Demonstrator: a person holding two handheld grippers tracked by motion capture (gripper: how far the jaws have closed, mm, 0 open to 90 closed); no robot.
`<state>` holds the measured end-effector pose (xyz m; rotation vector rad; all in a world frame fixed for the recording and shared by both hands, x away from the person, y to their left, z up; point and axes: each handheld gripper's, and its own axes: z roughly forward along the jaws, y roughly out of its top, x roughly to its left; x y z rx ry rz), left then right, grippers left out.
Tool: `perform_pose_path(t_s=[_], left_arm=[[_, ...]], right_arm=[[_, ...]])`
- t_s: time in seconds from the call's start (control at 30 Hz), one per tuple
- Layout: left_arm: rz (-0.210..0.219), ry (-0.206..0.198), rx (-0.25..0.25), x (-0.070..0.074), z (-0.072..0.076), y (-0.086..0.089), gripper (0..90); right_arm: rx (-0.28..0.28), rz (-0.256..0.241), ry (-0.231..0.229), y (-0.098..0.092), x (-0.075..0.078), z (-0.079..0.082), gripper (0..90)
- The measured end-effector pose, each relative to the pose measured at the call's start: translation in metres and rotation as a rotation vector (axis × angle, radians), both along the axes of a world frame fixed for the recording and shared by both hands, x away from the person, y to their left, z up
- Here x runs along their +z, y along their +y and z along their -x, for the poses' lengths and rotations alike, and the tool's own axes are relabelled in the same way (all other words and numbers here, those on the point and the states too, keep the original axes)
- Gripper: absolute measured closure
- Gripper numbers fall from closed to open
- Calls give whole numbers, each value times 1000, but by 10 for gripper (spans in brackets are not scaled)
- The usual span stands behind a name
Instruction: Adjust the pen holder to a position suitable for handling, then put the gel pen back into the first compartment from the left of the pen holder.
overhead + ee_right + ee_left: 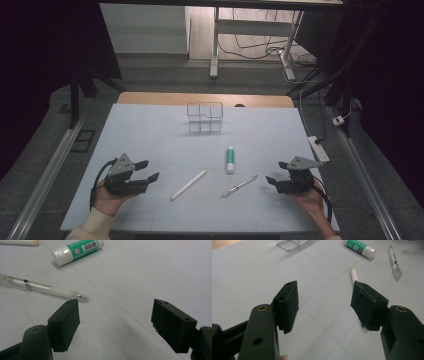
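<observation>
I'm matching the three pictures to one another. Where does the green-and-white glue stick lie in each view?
High view: green-and-white glue stick lies right of centre on the table, nearer than the clear plastic organiser.
Left gripper view: upper right.
Right gripper view: top, left of centre.
Shared landmark: the clear pen lies beside it.

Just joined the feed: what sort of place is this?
Probably a lab recording station: a white table ringed by dark curtains, a desk frame with loose cables behind, and both hand-held grippers open.
</observation>
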<state>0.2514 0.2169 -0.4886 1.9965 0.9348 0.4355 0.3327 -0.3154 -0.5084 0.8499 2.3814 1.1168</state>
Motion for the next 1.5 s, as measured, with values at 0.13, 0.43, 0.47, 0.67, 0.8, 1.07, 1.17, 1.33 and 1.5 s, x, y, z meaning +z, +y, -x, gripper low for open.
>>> perform_pose_path(t_s=[0.13,0.43,0.47,0.67,0.8,1.07,1.17,1.33,1.5], left_arm=[[-24,-9,7,-1,5,2,392],[-38,1,-36,-6,8,-8,390],[-43,1,-44,-6,8,-9,389],[-35,5,-49,-5,7,-10,387],[-36,10,-50,-6,7,-10,386],[-21,14,-41,-6,6,-8,387],[-26,17,-45,-6,5,-9,384],[-30,25,-43,-8,4,-8,384],[-28,30,-47,-9,4,-9,383]], right_arm=[[7,3,-8,0,3,0,224],[49,10,-10,9,24,-4,214],[56,26,-5,10,27,-5,213],[131,71,9,24,39,-12,190],[139,75,27,28,42,-14,217],[223,131,53,36,46,-17,233],[244,165,53,40,48,-17,234],[285,182,67,47,50,-20,241],[325,209,83,53,51,-22,248]])
